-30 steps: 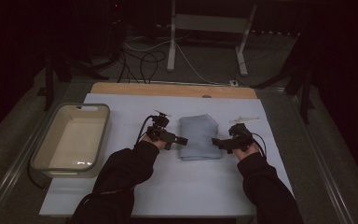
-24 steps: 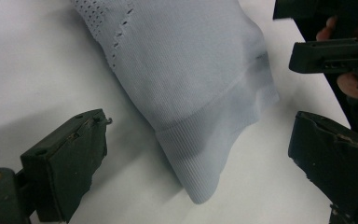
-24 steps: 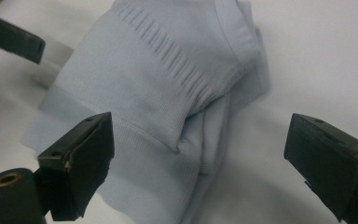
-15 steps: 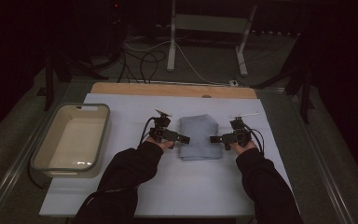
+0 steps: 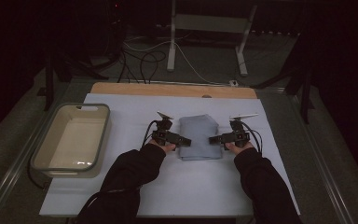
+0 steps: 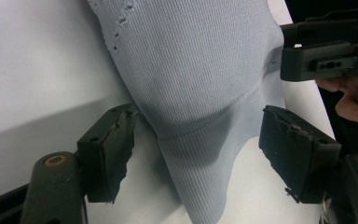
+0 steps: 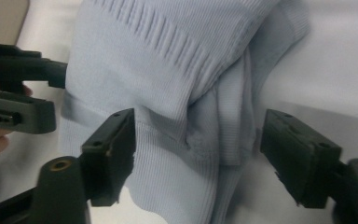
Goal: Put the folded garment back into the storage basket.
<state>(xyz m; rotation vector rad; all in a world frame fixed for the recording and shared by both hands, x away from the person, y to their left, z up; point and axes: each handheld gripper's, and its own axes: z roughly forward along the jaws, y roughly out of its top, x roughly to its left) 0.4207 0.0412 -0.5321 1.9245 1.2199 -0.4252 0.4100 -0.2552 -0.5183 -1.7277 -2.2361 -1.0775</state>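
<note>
Where folded, knit cloth (image 5: 198,136) pale blue, ribbed.

The folded cloth (image 5: 199,136) is lying mid-tabletop, hemmed in by the left gripper (image 5: 184,140) and right gripper (image 5: 213,139) at its two sides. A tub (image 5: 103,135) is blocking the left edge. Bare white cover (image 5: 200,179) is lying open toward the near edge.

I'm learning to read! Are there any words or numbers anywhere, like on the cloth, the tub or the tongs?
None: no words or numbers can be read.
The folded cloth is plain ribbed knit.
The tub shows no print.
The left tongs and right tongs carry no label.
</note>
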